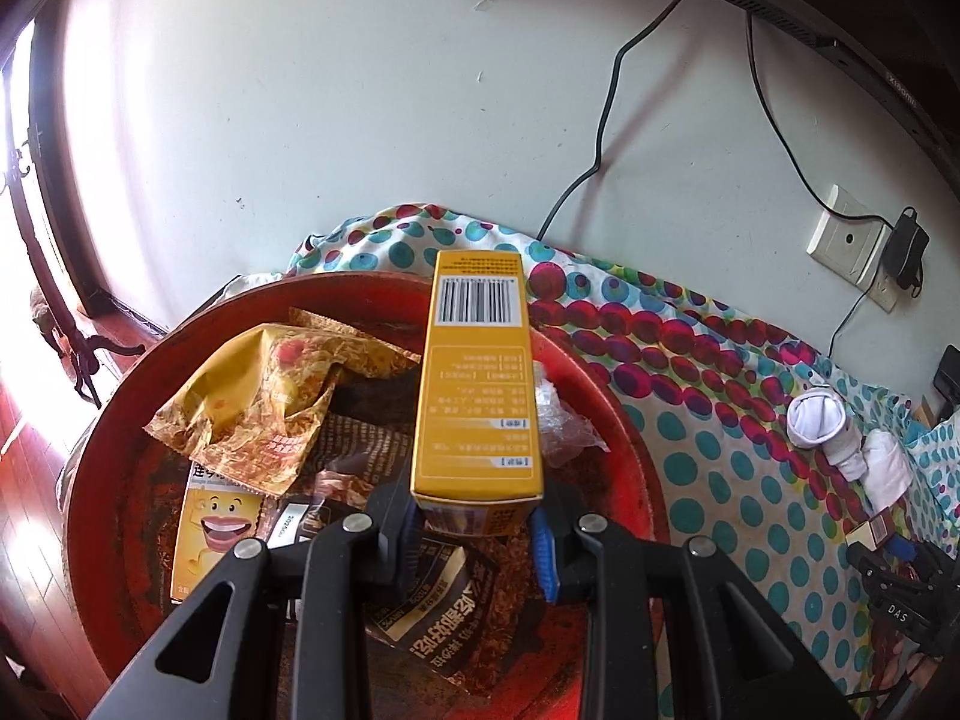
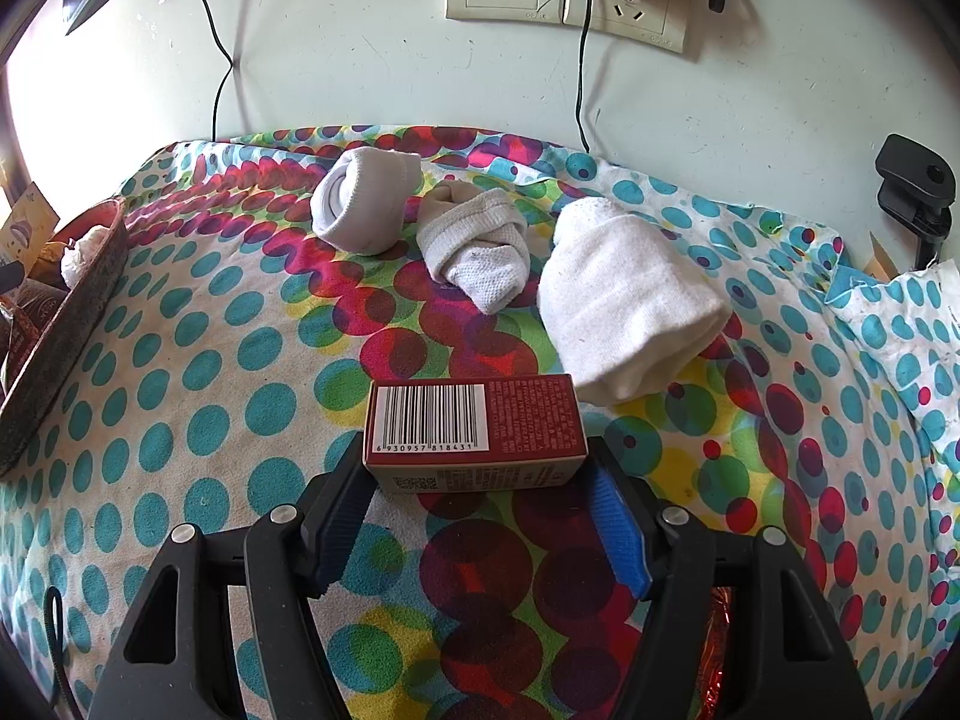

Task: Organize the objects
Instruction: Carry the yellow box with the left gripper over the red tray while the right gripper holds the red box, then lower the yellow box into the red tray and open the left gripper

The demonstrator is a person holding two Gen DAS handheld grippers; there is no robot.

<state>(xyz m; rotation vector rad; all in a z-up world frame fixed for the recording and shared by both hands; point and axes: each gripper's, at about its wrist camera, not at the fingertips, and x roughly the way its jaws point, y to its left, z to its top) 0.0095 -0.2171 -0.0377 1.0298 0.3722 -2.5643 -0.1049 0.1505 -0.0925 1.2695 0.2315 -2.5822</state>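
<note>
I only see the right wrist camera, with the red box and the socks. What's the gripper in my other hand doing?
Observer: The left gripper has its fingers shut on a long yellow box, barcode facing up.
Operator: Where is it holding it?
Observer: Above a round red tray.
Operator: Is there stuff in the tray?
Observer: Yes, a crumpled yellow wrapper lies in it, next to a yellow pack with a smiling cartoon face.
</note>
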